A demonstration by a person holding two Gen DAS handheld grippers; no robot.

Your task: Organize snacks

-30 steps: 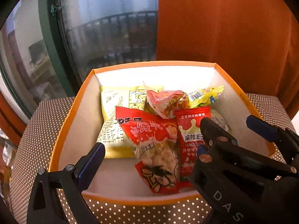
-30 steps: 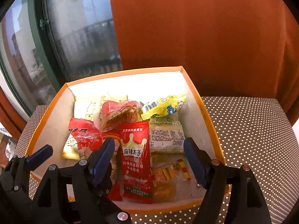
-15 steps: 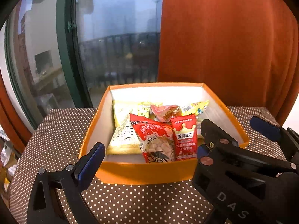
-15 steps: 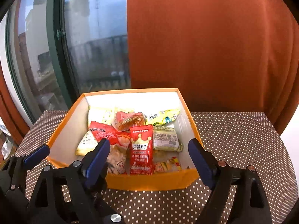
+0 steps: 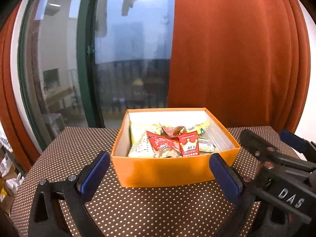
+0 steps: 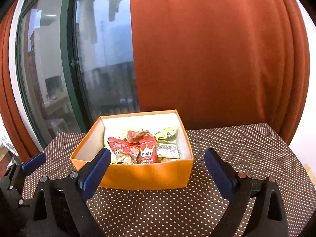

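Observation:
An orange box (image 5: 169,174) (image 6: 146,174) stands on the dotted table and holds several snack packets. Among them are a red crown packet (image 5: 188,145) (image 6: 147,152), a red nut bag (image 5: 162,143) and a yellow packet (image 5: 199,127) (image 6: 167,133). My left gripper (image 5: 158,173) is open and empty, hanging in front of the box's near wall. My right gripper (image 6: 157,169) is beside it on the right, its jaws opening wide with nothing between them. In the left wrist view the right gripper (image 5: 272,140) shows at the right edge. No packet is held.
The table (image 5: 148,213) (image 6: 246,148) wears a brown cloth with white dots, bare in front of and to the right of the box. A rust-orange curtain (image 5: 227,59) hangs behind, and a green-framed window (image 5: 128,69) at the left.
Both grippers drew back and up from over the box, which now looks smaller and farther away. The right jaws stand wider. The packets in the box stay put.

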